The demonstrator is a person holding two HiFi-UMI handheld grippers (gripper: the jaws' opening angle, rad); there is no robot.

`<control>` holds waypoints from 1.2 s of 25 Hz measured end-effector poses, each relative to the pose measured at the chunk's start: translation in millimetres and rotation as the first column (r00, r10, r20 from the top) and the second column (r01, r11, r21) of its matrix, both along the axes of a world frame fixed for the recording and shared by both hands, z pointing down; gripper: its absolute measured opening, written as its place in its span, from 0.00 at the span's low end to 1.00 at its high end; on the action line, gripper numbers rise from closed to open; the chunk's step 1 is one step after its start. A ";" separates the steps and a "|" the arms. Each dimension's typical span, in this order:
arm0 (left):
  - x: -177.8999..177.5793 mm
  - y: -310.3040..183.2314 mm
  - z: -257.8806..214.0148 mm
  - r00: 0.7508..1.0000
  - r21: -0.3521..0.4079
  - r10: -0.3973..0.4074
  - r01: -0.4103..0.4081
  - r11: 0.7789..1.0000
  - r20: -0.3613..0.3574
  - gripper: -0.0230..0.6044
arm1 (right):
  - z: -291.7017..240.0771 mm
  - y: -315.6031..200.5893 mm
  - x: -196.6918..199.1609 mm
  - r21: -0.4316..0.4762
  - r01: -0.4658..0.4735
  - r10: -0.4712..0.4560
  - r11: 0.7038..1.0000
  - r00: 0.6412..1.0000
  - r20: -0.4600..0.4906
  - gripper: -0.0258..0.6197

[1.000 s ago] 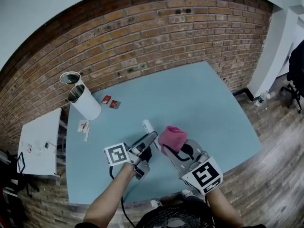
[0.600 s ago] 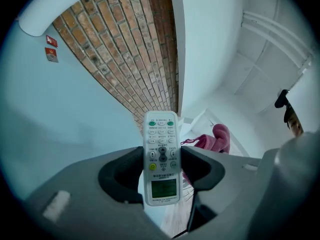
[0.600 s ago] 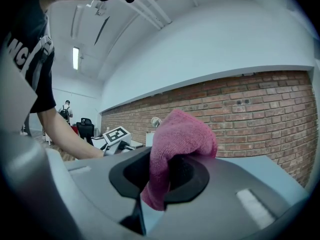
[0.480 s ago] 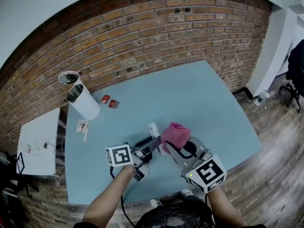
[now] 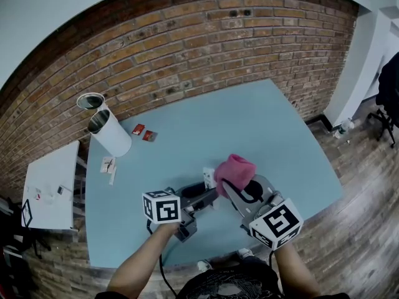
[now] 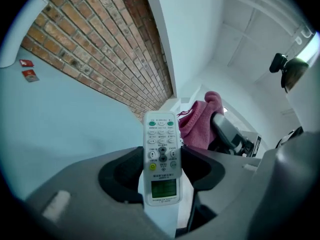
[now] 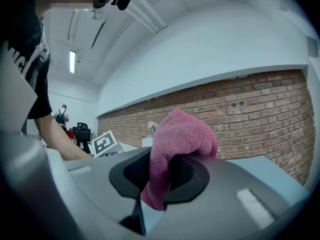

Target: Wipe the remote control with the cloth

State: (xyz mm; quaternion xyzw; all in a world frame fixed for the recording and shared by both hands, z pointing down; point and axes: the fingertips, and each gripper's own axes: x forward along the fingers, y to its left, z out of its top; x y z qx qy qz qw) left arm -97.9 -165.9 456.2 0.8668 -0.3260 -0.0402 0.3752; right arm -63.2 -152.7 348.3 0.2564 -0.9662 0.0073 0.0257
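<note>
– Pink cloth (image 7: pixel 182 134), is it in the right gripper (image 7: pixel 162 176)?

– Yes. The jaws are closed almost together on a bunched fold of it. The rest of the cloth rises in a rounded lump past the tips.

– And the remote control (image 6: pixel 161 156)?

– The left gripper (image 6: pixel 161 171) has it. Its jaws stand wide, one black pad on each long edge of the remote, and they pinch it across its width near the green display. The buttons face the left gripper view's camera, and the far end sticks out beyond the jaws.

– Where is the cloth relative to the remote?

– Just beside its far end, on the right in the head view. I cannot tell whether the two touch.

– Is the remote on anything?

– No, it is held up off the light blue table (image 5: pixel 262 123), which lies below it.

– Anything else near the remote?

– A white cylinder (image 5: pixel 111 136) stands well apart from it, towards the brick wall (image 5: pixel 187 42). Two small red packets (image 5: pixel 144 133) lie between the cylinder and the remote, closer to the cylinder.
</note>
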 end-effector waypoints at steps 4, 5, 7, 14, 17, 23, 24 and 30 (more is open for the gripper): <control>4.3 3.9 0.0 0.997 0.040 0.025 -0.028 0.999 0.072 0.42 | -1.4 -2.9 3.5 0.000 -0.010 0.010 1.000 1.000 0.008 0.14; 5.0 4.6 0.4 0.996 0.048 0.027 -0.032 0.998 0.088 0.42 | -2.2 -3.7 4.8 0.000 -0.013 0.013 1.000 1.000 0.012 0.14; 6.6 6.1 1.2 0.992 0.064 0.034 -0.043 0.997 0.125 0.42 | -4.6 -5.8 8.0 -0.001 -0.020 0.020 1.000 1.000 0.021 0.14; 12.4 14.4 8.8 0.947 0.127 0.066 -0.111 0.986 0.313 0.41 | -8.7 -13.7 18.1 0.004 -0.044 0.044 0.999 0.999 0.028 0.14; 14.3 17.2 11.9 0.920 0.154 0.073 -0.142 0.978 0.386 0.41 | -9.5 -15.0 20.3 0.004 -0.050 0.050 0.999 0.998 0.031 0.14; 13.8 22.4 17.8 0.851 0.198 0.070 -0.201 0.959 0.521 0.41 | -10.3 -15.3 20.0 0.005 -0.053 0.053 0.999 0.998 0.033 0.14; 14.2 23.3 18.1 0.839 0.206 0.070 -0.211 0.956 0.540 0.41 | -10.3 -15.5 19.9 0.005 -0.054 0.054 0.999 0.998 0.032 0.14; 22.0 30.7 16.5 0.774 0.248 0.077 -0.293 0.923 0.628 0.41 | -9.2 -16.6 20.0 -0.003 -0.050 0.050 0.999 0.998 0.028 0.14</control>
